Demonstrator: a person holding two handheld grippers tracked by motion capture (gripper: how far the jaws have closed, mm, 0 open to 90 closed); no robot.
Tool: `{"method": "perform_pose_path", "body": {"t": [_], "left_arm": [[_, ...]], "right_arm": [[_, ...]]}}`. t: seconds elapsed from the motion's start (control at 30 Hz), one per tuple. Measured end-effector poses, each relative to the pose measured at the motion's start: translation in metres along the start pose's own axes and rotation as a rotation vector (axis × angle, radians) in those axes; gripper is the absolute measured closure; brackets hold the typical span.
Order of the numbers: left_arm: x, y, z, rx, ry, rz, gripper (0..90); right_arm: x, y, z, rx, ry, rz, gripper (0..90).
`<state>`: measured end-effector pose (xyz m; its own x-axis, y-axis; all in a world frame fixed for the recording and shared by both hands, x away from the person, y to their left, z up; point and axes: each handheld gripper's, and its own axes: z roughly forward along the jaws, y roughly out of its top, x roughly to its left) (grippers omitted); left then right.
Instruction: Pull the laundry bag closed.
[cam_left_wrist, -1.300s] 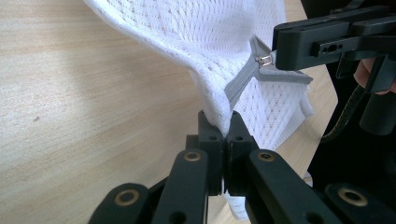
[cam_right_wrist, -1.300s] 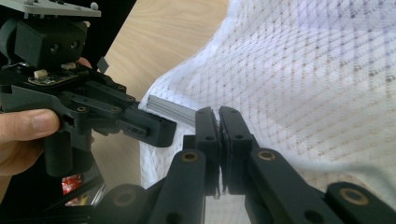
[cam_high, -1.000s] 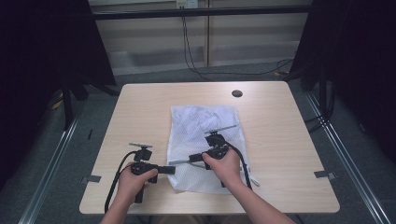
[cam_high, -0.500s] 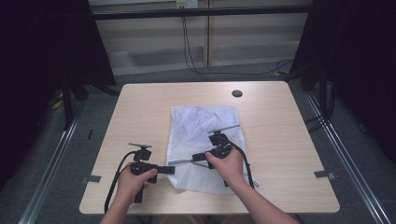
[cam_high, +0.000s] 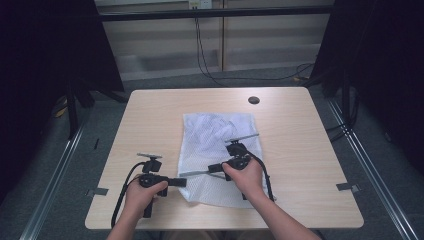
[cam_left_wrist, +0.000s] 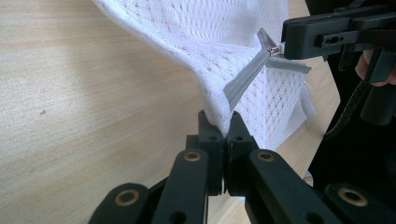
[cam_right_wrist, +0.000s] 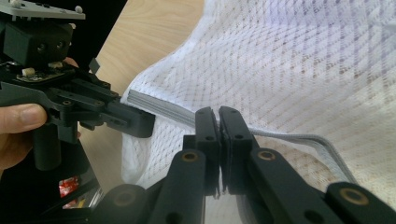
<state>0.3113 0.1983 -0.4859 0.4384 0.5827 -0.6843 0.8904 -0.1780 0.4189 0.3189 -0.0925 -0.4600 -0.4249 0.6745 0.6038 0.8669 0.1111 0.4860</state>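
On wood table (cam_high: 150, 120), soft mesh bag (cam_high: 215, 135) (light, floppy) is being clamped at its zipper (cam_left_wrist: 245, 79) by left gripper (cam_left_wrist: 223, 122) and right gripper (cam_right_wrist: 218, 122).

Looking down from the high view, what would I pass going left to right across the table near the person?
Left hand with the left gripper → white mesh bag, its grey zipper stretched between the tools → right gripper in the right hand → bare table.

Both forearms reach in from below, the left gripper (cam_high: 181, 182) pointing right and the right gripper (cam_high: 212, 168) pointing left, tips close together, each with jaws pressed shut.
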Motion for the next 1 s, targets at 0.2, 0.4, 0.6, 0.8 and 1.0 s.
{"method": "perform_pose_path", "body": {"t": [0.2,0.4,0.6,0.8,1.0], "left_arm": [[-0.0004,-0.0002,-0.0005,0.006,0.002,-0.001,88.4],[0.0004,-0.0009,-0.0027,-0.004,0.002,-0.012,88.5],[-0.0012,-0.0011,-0.0019,-0.008,-0.005,-0.026,88.5],[-0.0007,-0.0009,-0.0020,-0.016,-0.002,-0.029,88.5],[-0.0002,-0.0008,-0.0021,-0.007,-0.004,-0.026,88.5]], "right_arm": [[-0.0004,-0.0003,-0.0007,0.003,0.004,0.003,87.2],[-0.0031,0.0002,-0.0030,0.003,0.000,0.003,87.2],[-0.0033,-0.0003,-0.0037,0.005,0.002,0.004,87.2],[-0.0049,-0.0009,-0.0058,-0.001,0.000,0.005,87.2],[-0.0079,-0.0019,-0.0075,0.003,0.004,0.016,87.1]]}}
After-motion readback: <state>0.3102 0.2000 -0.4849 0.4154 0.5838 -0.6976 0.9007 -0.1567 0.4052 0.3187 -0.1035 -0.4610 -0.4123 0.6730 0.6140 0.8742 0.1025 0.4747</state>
